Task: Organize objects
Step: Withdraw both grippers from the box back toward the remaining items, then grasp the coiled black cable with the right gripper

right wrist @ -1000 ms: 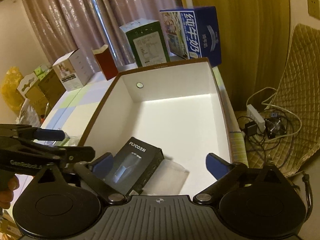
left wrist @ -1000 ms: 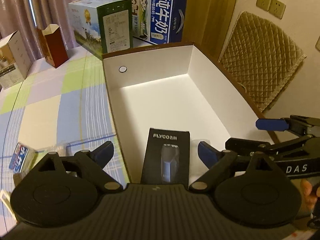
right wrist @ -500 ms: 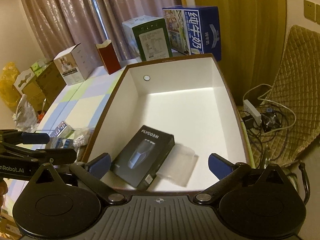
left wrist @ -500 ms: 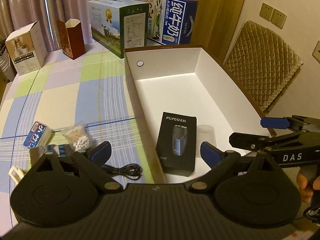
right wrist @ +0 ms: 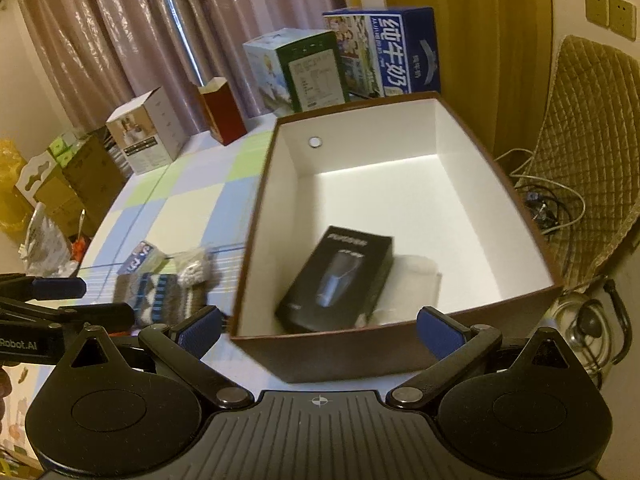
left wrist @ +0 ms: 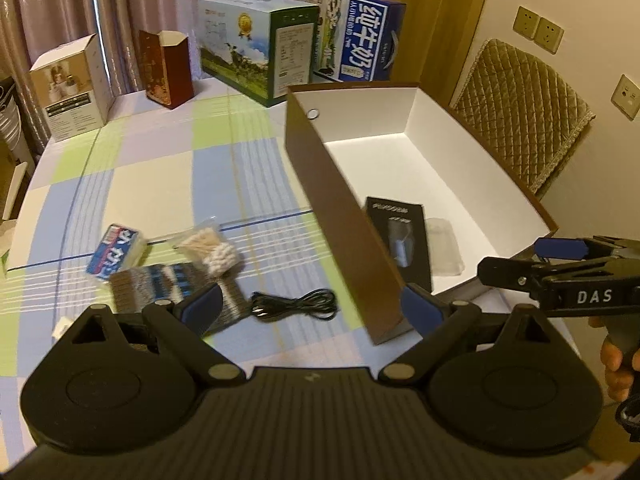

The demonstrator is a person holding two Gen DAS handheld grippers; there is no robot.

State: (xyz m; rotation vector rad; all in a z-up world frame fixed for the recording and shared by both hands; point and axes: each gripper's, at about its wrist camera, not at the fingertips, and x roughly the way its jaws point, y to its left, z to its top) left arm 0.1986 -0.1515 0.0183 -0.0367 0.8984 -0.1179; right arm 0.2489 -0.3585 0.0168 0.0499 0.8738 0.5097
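A brown box with a white inside (left wrist: 336, 204) (right wrist: 496, 168) stands on the checked table. In it lie a black shaver box (left wrist: 400, 236) (right wrist: 340, 280) and a clear plastic piece (left wrist: 442, 246) (right wrist: 420, 276). Left of the box lie a black cable (left wrist: 296, 304), a bag of cotton swabs (left wrist: 210, 250) (right wrist: 194, 270), a blue-white small pack (left wrist: 114, 256) (right wrist: 140, 258) and a striped knitted item (left wrist: 160, 286) (right wrist: 160, 298). My left gripper (left wrist: 310, 304) is open and empty above the cable. My right gripper (right wrist: 318, 326) is open and empty at the box's near wall.
At the table's far side stand a green-white carton (left wrist: 256, 56), a blue milk carton (left wrist: 352, 32), a dark red box (left wrist: 166, 68) and a white box (left wrist: 70, 88). A quilted chair (left wrist: 524, 112) and floor cables (right wrist: 548, 204) are right of the table.
Both grippers have drawn back and up from the box. The left one has swung left, bringing the cable, swabs and knitted item into view. The shaver box stays in the box.
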